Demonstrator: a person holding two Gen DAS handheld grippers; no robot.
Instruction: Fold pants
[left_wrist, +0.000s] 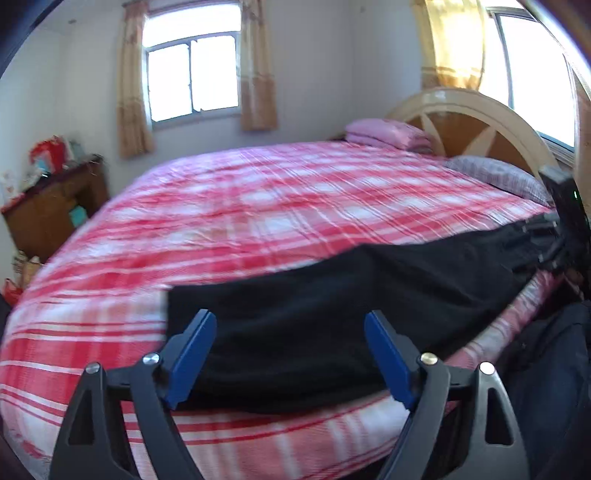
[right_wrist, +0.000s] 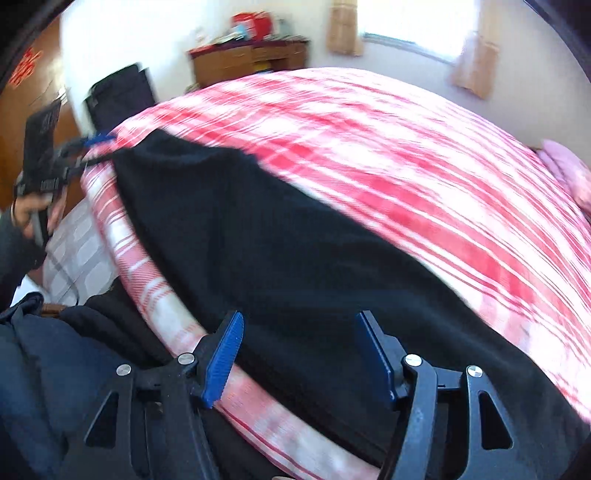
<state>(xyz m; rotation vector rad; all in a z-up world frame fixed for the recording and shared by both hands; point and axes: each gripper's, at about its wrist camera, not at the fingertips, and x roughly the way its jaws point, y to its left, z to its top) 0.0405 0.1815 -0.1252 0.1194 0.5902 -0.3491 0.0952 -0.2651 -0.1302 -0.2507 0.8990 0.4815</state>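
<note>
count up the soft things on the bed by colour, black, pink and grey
black: 1, the pants laid along the near edge of the bed
pink: 1, a folded stack by the headboard
grey: 1, a patterned pillow
total: 3

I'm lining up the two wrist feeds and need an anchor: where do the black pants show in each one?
Left wrist: the black pants stretch from bottom centre to the right edge, along the bed's near side.
Right wrist: they run diagonally from upper left to bottom right.
Shared landmark: the wooden cabinet against the wall.
</note>
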